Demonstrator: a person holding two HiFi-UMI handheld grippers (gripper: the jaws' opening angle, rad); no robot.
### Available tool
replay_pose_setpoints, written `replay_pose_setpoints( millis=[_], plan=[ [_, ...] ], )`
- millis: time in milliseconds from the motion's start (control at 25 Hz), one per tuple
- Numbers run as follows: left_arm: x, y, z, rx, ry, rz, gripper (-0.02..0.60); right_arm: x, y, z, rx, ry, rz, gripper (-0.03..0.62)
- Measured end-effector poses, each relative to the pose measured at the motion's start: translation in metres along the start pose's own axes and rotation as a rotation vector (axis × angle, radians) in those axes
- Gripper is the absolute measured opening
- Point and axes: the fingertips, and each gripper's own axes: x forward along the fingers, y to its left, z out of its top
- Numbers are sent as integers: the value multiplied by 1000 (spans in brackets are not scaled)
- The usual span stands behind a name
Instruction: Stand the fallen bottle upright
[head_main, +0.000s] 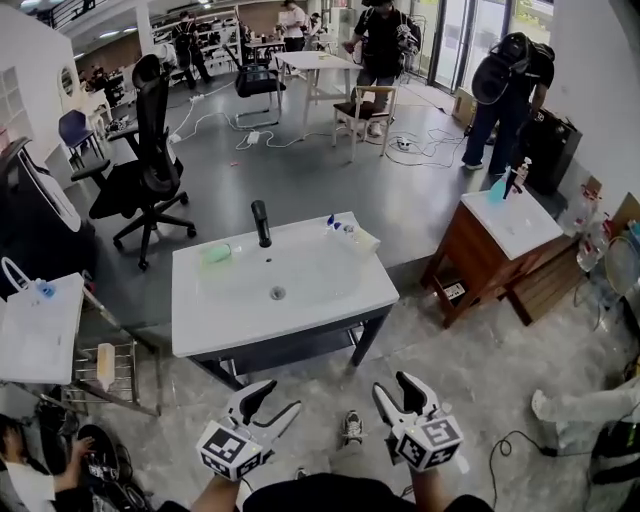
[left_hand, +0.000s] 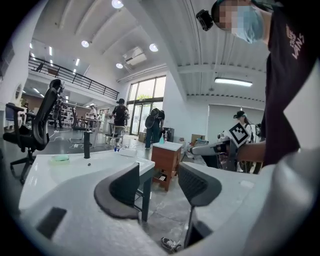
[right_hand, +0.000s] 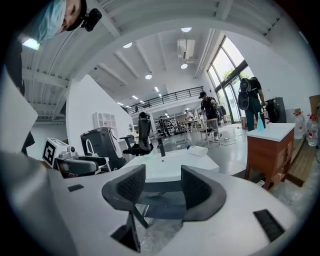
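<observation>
Both pairs of jaws are seen standing wide apart with nothing between them, the left gripper (head_main: 275, 400) and right gripper (head_main: 393, 388) being held well short of the white sink worktop (head_main: 200, 330). What is taken to be the fallen bottle (head_main: 350, 235), pale with a blue cap, is seen lying at the far right corner, right of the faucet (head_main: 261, 222). So near the edge, it could be rolled off, or into the basin, by a glancing jaw. Its place on the worktop is laid out only in the head view; the empty gap between the jaws is shown plainly only in the gripper views.
</observation>
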Motion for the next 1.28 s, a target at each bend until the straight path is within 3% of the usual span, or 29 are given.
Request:
replay_pose_setpoints(
  millis=[440,680,1040,1280],
  plan=[
    [128,53,29,-51,-19,139,236,106,-111,46,-51,75,139,207],
    [174,72,34,-85,-21,210,236,145,-157,54,-86,132,198,204],
    [201,110,36,-87,-6,241,236,221,-180,63,-166,214,276,196],
    [220,154,45,-55,11,210,236,289,-186,82,-212,276,304,196]
  ],
)
